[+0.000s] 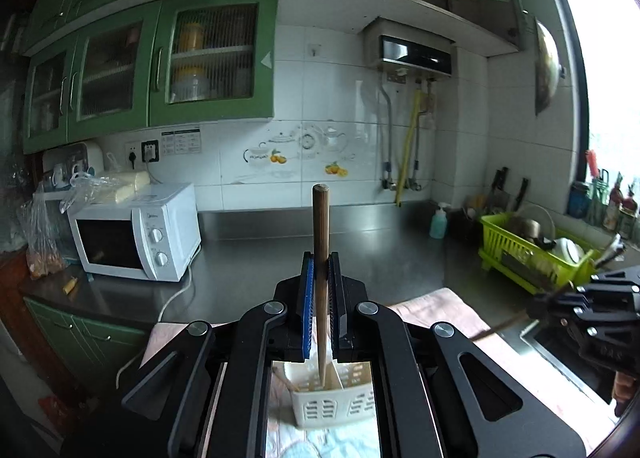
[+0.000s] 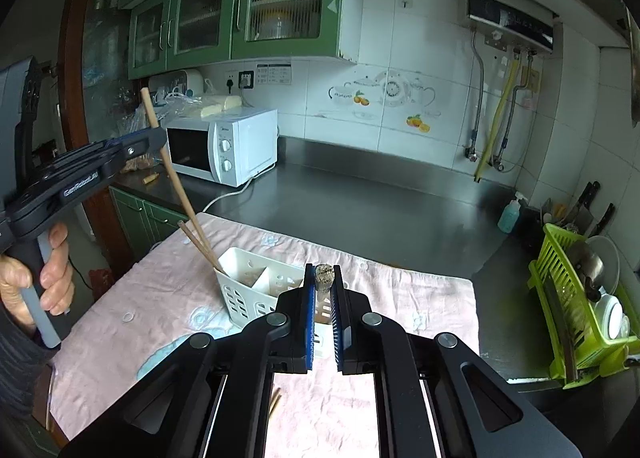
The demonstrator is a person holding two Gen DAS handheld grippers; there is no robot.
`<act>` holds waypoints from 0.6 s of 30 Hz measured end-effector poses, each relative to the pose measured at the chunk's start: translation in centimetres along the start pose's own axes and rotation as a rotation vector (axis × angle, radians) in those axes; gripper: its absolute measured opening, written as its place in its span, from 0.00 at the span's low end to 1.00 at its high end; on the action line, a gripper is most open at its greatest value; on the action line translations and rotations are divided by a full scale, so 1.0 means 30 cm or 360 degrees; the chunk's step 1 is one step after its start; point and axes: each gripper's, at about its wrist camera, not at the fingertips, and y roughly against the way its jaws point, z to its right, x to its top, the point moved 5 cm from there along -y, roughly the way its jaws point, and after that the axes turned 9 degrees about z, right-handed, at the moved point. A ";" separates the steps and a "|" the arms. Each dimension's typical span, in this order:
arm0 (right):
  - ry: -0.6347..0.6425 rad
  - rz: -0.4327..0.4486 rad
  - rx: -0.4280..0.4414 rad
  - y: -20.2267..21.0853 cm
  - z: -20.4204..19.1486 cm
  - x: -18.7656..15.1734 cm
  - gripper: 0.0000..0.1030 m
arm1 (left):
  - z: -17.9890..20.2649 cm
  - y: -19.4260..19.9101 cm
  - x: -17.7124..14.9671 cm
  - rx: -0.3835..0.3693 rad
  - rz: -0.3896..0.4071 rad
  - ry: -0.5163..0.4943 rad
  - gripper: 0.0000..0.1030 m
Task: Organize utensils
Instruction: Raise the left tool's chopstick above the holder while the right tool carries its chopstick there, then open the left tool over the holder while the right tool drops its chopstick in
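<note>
My left gripper is shut on a brown wooden chopstick. Its lower tip reaches down into a white slotted utensil caddy on a pink cloth. The right wrist view shows this gripper at the left, its chopstick slanting into the caddy beside another chopstick that leans there. My right gripper is shut on a wooden-handled utensil, seen end-on, just in front of the caddy. The right gripper also shows in the left wrist view.
A white microwave stands at the back left of the steel counter. A green dish rack with dishes is at the right, with knives and a blue soap bottle behind. Another chopstick lies on the pink cloth.
</note>
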 end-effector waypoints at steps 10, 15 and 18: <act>-0.0007 -0.0154 0.0047 -0.137 0.002 -0.034 0.07 | -0.060 -0.205 -0.146 0.0051 -0.0208 0.0083 0.05; -0.0020 -0.0212 0.0065 -0.200 -0.015 -0.067 0.07 | -0.075 -0.227 -0.212 0.0042 -0.0282 0.0071 0.06; -0.0034 -0.0225 0.0065 -0.230 -0.025 -0.085 0.07 | -0.077 -0.224 -0.233 0.0036 -0.0300 0.0070 0.06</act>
